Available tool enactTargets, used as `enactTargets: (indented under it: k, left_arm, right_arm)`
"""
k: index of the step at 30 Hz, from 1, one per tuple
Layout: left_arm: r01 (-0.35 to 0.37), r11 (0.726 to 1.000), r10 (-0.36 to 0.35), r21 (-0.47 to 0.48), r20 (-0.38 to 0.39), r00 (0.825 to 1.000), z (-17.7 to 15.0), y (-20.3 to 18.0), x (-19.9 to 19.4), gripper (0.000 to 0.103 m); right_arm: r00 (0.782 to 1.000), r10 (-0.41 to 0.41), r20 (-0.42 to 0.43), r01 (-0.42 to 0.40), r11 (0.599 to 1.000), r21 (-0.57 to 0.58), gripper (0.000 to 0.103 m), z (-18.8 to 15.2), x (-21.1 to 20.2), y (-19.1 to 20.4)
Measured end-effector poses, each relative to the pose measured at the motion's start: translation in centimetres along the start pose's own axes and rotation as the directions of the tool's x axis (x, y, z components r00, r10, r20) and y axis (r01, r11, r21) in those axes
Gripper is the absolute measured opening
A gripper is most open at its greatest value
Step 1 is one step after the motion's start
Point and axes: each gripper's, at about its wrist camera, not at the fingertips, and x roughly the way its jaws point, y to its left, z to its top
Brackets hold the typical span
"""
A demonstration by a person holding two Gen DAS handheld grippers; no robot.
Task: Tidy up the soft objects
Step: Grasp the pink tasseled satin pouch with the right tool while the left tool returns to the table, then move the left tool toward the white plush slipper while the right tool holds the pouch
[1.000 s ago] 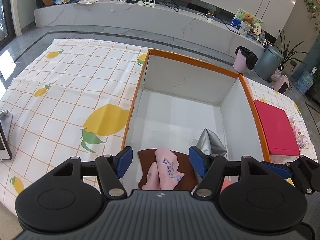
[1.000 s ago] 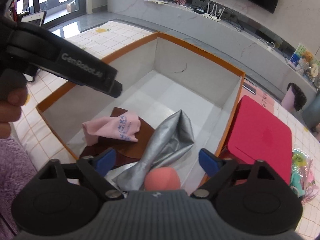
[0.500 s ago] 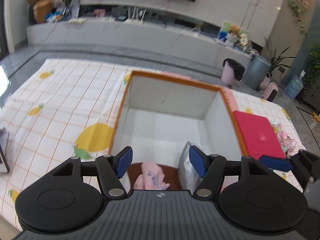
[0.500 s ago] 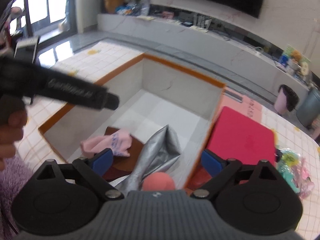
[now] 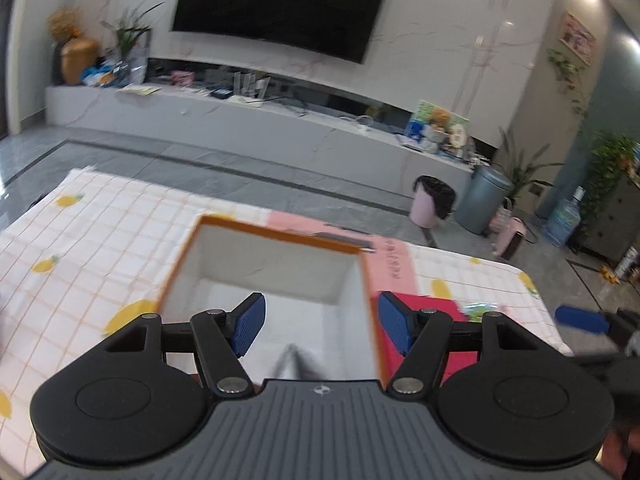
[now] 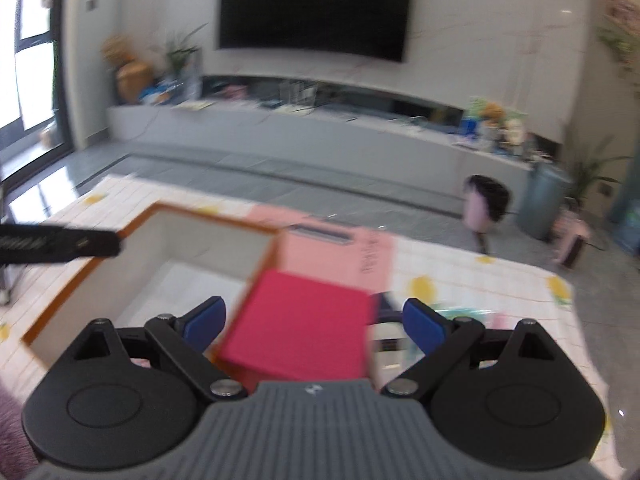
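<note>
An orange-rimmed white box (image 5: 276, 240) stands on the lemon-print cloth; it also shows in the right wrist view (image 6: 152, 210). Only the tip of a silver-grey soft item (image 5: 294, 360) shows inside it. My left gripper (image 5: 320, 322) is open and empty, high above the box's near part. My right gripper (image 6: 316, 322) is open and empty, above a red pad (image 6: 300, 326) lying right of the box. The pink cloth and brown piece are hidden.
A pink sheet (image 6: 352, 252) lies behind the red pad. Colourful packets (image 5: 480, 308) sit at the right of the cloth. The left gripper's finger (image 6: 60, 242) crosses the right wrist view. A pink bin (image 5: 432, 200) and grey bin (image 5: 486, 200) stand on the floor beyond.
Both grippers have risen and tilted up away from the box. The box looks smaller and its contents have dropped out of sight. The right gripper has shifted right over the red pad.
</note>
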Motion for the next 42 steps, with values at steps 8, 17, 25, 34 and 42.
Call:
enactTargets:
  k: [8, 17, 25, 34, 42]
  left_arm:
    - [0.086, 0.985, -0.078, 0.151, -0.054, 0.995, -1.9, -8.6, 2.8, 0.076]
    - [0.281, 0.93, -0.269, 0.236, -0.082, 0.96, -6.8, -14.8, 5.9, 0.076]
    - [0.283, 0.918, -0.254, 0.278, -0.138, 0.957, -10.2, -17.1, 9.1, 0.076]
    - [0.281, 0.924, -0.233, 0.26, -0.201, 0.952, -13.0, -18.0, 11.2, 0.076]
    - [0.226, 0.936, -0.179, 0.269, -0.188, 0.966, -13.6, -18.3, 11.4, 0.076]
  right_arm:
    - [0.967, -0.253, -0.041, 0.256, 0.963, 0.085, 0.1, 1.4, 1.5, -10.2]
    - [0.933, -0.232, -0.276, 0.32, 0.886, 0.336, 0.1, -6.4, 9.1, -20.7]
    - [0.941, -0.112, -0.32, 0.307, 0.679, 0.667, 0.076, -12.1, 12.3, -27.0]
    - [0.961, -0.103, -0.255, 0.264, 0.609, 0.748, 0.063, -13.2, 15.2, -26.5]
    - [0.944, -0.068, -0.322, 0.283, 0.671, 0.686, 0.03, -13.1, 15.5, -26.5]
